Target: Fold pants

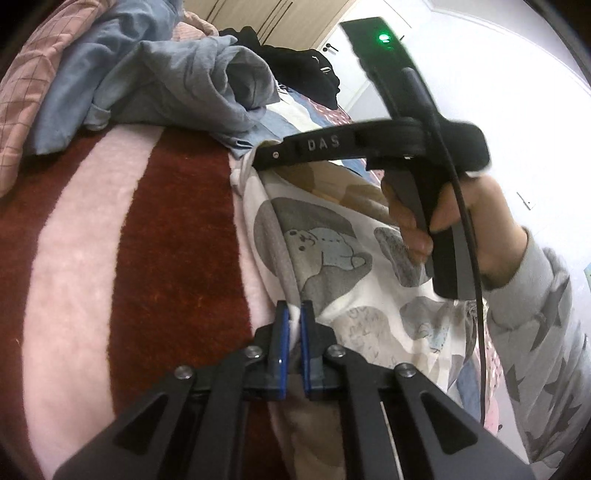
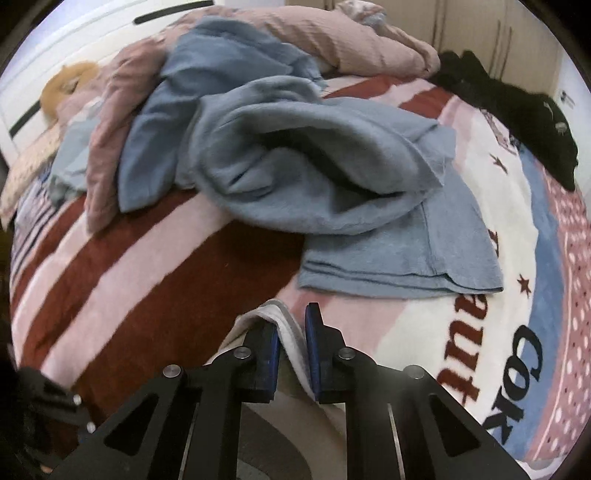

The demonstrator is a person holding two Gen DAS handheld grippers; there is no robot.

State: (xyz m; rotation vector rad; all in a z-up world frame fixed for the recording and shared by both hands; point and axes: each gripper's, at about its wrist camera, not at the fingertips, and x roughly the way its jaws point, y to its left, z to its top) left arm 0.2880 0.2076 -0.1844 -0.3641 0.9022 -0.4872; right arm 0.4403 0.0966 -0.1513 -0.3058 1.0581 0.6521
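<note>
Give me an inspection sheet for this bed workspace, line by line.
Surface: striped fleece blanket covering the bed.
Job's things: printed white pants, edge pinched at two spots.
Clutter: crumpled blue garment, pink quilt, black clothing.
Grippers: left claw shut on the pants; right claw shut on the pants' edge.
Cables: black cable hanging from the right tool.
Surroundings: wardrobe doors behind.

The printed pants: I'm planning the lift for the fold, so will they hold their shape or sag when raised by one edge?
Probably sag: the printed pants already drape in soft creases between the left gripper and right gripper. They look thin, so likely light. The fuzzy blanket beneath may drag on them.
</note>
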